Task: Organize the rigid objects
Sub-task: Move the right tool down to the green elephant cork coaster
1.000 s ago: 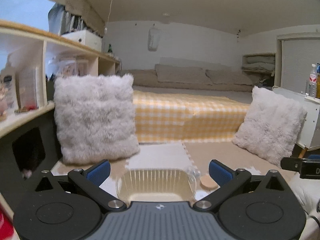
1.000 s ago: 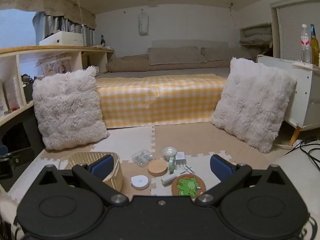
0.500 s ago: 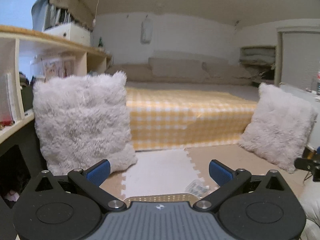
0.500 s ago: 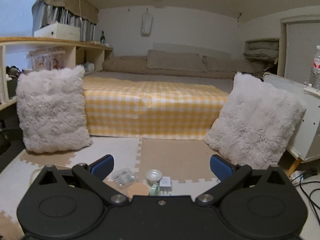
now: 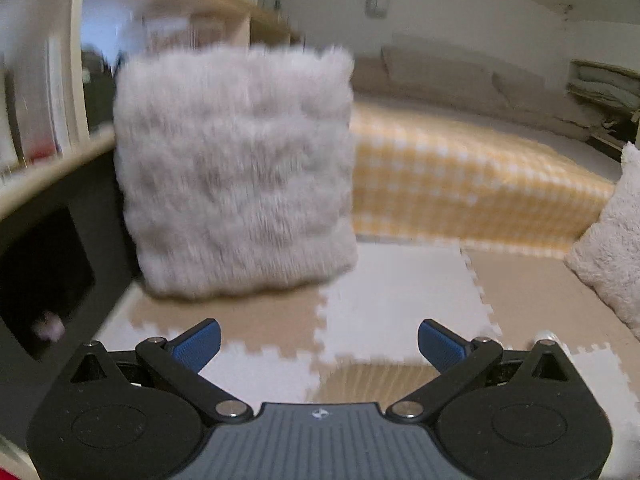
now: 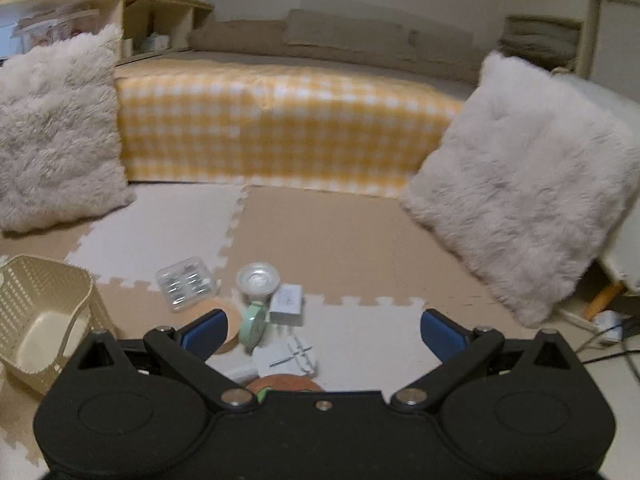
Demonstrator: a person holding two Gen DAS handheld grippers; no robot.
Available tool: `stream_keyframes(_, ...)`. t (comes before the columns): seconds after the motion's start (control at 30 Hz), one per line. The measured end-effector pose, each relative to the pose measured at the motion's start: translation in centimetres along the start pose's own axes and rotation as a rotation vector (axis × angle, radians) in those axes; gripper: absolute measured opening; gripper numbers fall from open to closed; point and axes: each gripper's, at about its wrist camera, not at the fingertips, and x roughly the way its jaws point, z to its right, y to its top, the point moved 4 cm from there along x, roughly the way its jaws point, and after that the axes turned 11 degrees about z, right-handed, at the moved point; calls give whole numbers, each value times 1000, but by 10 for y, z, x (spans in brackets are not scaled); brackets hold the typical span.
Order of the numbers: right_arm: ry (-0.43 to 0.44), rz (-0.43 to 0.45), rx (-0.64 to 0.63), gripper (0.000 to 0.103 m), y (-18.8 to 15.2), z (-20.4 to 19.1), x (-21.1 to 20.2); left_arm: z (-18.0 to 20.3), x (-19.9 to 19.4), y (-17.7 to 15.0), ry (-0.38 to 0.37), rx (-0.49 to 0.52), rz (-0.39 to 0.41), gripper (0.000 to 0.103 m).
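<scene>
Both grippers gape wide and empty; right gripper (image 6: 322,330) hangs over small clutter beside the basket (image 6: 44,320); left gripper (image 5: 318,340) faces a pillow (image 5: 236,168).

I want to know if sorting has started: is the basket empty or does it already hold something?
Empty, as far as shown: the basket shows only its bare pale bottom, and the small items lie on the floor mat beside it.
</scene>
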Motion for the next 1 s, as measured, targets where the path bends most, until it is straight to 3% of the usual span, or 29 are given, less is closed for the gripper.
stream_keyframes(0.23,50,-110,15,103,-17,-5,29,-9,17,-16,-7,-4,-148,100)
stream_keyframes(0.33,51,-165,27,103,-25,-5,39,-12,23,-24,-25,-35,-209,92)
stream_keyframes(0.4,57,-197,37,103,-30,-6,44,-16,27,-29,-33,-57,-251,78)
stream_keyframes(0.53,66,-251,46,103,-36,-6,53,-18,35,-38,-50,-80,-306,60)
stream_keyframes(0.63,68,-287,43,103,-42,-6,59,-15,39,-41,-67,-76,-327,45)
stream_keyframes(0.7,70,-307,49,103,-45,-6,63,-13,40,-43,-71,-75,-335,29)
stream_keyframes(0.8,81,-334,69,103,-48,-5,67,-16,42,-44,-49,-72,-339,16)
stream_keyframes(1.0,109,-396,122,103,-58,-4,74,-21,48,-49,-32,-86,-360,9)
